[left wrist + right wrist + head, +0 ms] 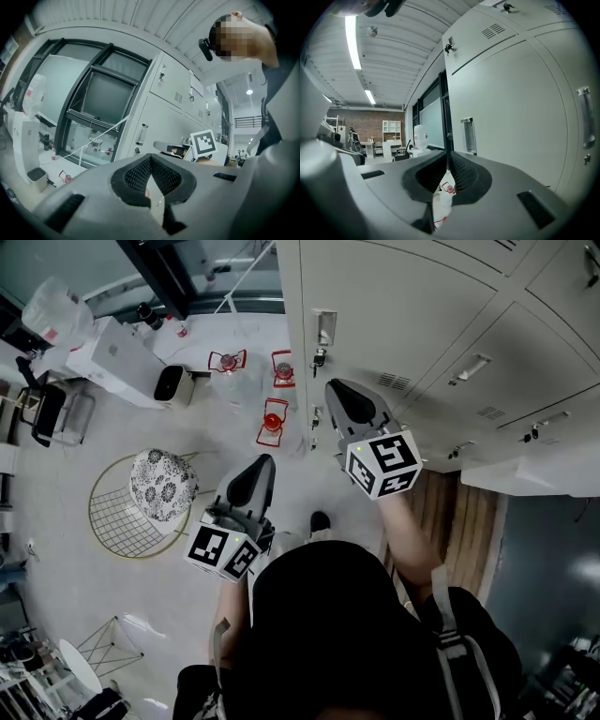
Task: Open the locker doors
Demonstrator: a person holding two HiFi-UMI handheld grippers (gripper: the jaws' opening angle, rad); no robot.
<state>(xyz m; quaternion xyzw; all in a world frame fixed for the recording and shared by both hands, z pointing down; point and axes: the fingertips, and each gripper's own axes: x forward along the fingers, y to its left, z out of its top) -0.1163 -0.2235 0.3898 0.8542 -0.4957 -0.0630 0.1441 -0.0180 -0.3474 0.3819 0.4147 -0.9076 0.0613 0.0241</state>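
**Now hovering empty-jawed beside the closed locker doors (403,315)**

The left gripper (151,157) is holding its jaws pressed together on nothing, with the doors standing beyond and right of them. The right gripper (447,154) is pointing its jaws, also pressed together and empty, alongside one door. That door's handle (468,134) is sitting just above-right of the tips.

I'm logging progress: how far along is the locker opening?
Done: nothing visible; the locker doors ahead look closed. In hand: the right tongs, shut and empty, hover near a door handle. Remaining: grasp the handle, pull doors open; the left tongs hang shut and empty.
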